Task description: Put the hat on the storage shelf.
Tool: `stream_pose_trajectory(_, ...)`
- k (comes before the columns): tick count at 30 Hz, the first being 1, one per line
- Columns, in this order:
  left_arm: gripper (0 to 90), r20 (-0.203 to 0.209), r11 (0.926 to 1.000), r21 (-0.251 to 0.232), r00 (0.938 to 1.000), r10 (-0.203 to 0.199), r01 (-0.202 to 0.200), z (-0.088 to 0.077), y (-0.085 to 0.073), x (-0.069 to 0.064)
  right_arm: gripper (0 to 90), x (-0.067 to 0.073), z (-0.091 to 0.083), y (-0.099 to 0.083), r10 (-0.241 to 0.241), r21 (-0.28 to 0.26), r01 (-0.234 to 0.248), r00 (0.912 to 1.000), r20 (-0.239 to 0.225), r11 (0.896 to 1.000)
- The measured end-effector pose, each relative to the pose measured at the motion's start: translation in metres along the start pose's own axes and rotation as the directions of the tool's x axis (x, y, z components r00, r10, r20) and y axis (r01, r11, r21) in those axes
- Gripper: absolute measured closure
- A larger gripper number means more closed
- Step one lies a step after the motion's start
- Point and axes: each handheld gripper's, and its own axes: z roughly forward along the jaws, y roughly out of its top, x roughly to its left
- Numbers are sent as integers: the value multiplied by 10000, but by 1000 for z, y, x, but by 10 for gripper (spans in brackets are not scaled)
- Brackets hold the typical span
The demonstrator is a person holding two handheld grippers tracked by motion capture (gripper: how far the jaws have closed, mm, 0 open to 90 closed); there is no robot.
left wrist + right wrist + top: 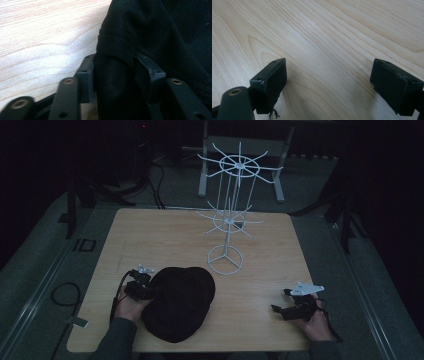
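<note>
A black cloth hat (180, 302) lies on the wooden table (165, 235) near its front edge, left of centre. My left gripper (151, 291) sits at the hat's left rim, held by a hand coming in from below. In the left gripper view a bunched fold of the hat (150, 37) fills the gap between the jaws, and both pads press on it, so my left gripper (115, 68) is shut on the cloth. At the front right, my right gripper (281, 301) rests low over bare wood. Its jaws stand wide apart with nothing between them (329, 75).
A white wire display stand (227, 220) with two tiers of radiating hooks and a ring base stands at the back centre of the table. Bare wood lies between the hat and the right gripper. Dark floor, cables and frame legs surround the table.
</note>
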Motion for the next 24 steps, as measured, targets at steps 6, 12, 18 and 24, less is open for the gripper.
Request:
stream_pose_trajectory(6, 751, 31, 9999, 117, 10000, -59, 59, -1, 2, 1, 138, 0, 0, 0, 3, 6, -3, 10000, -2, 10000)
stream_pose_trajectory(12, 797, 648, 9990, -136, 9970, -415, 424, -9, 3, 6, 138, 0, 0, 0, 8, 4, -8, 10000, -1, 10000)
stream_pose_trajectory(18, 804, 1084, 9960, -597, 9923, -595, 662, -20, 7, 8, 138, 0, 0, 0, 6, 2, -6, 10000, 1, 10000)
stream_pose_trajectory(24, 808, 1588, 9894, -1170, 9850, -669, 861, -34, 14, 8, 138, 0, 0, 0, 0, 1, 0, 10000, -2, 10000)
